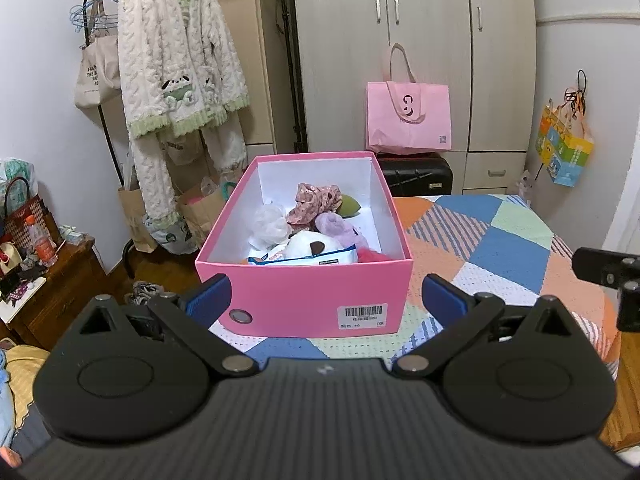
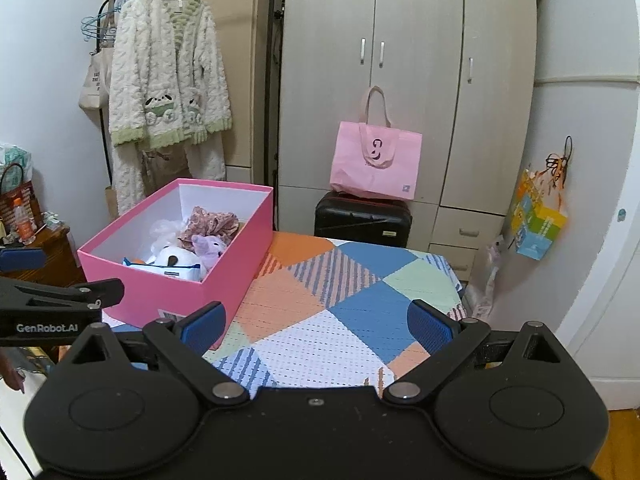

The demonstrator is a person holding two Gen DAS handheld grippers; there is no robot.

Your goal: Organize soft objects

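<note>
A pink box stands on the table's patchwork cloth. Inside lie several soft things: a white plush, a purple plush, a floral scrunchie, a white puff, a green sponge and a wipes pack. My left gripper is open just in front of the box's near wall, holding nothing. Over the bare cloth right of the box, my right gripper is open and holds nothing.
A wardrobe stands behind the table, with a black suitcase and pink tote before it. A fleece robe hangs on a rack at left. A wooden side table with clutter sits left.
</note>
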